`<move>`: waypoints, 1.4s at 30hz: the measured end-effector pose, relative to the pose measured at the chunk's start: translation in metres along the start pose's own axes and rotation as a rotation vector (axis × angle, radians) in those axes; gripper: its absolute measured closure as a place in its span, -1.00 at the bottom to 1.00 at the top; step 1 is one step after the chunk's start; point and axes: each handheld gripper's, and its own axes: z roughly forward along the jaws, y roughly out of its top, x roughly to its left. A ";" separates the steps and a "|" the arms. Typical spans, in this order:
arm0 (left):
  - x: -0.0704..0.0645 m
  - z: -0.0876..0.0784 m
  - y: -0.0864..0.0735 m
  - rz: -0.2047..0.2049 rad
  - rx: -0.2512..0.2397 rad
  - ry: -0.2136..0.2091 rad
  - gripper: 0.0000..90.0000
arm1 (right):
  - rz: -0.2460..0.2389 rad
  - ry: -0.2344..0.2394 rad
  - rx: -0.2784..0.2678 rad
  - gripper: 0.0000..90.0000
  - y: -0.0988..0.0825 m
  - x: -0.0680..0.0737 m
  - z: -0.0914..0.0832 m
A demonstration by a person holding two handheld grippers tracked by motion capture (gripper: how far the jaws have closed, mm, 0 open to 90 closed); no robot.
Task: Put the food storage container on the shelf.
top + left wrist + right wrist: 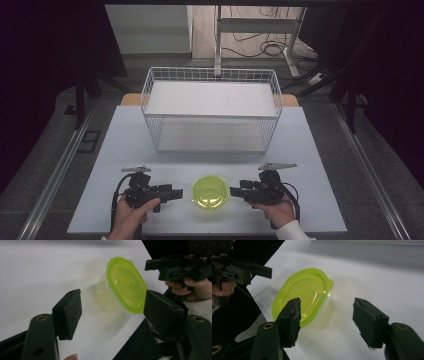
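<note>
- While both tools flank it, the green-lidded container sits on the desk near the front edge, at about 6 o'clock from the wire basket.
- At the container's 9 o'clock, the left hand-held gripper points toward it, jaws spread apart and holding nothing; it stands just beside the tub, not touching.
- At 3 o'clock, the right hand-held gripper mirrors it, jaws likewise apart and empty, tips just short of the lid's rim.
- The step in hand looks like the approach before a grasp.
- Next, I judge, one gripper must ease forward until its pads straddle the tub's wall or lid edge, then close; the thin, clear plastic may flex or slide.
- The basket seems the likely destination, at 12 o'clock.
</note>
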 end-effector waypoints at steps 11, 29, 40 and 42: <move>0.006 0.026 0.000 -0.068 0.052 -0.048 -0.06 | 0.043 0.062 0.044 0.13 0.006 -0.009 0.019; 0.010 0.047 -0.001 -0.143 0.081 -0.136 0.61 | 0.145 0.186 0.082 0.65 0.003 -0.017 0.035; 0.015 0.045 -0.001 -0.211 0.049 -0.192 0.81 | 0.195 0.205 0.056 0.75 0.001 -0.019 0.030; 0.013 0.043 -0.001 -0.196 0.043 -0.185 0.83 | 0.196 0.203 0.050 0.76 0.001 -0.018 0.030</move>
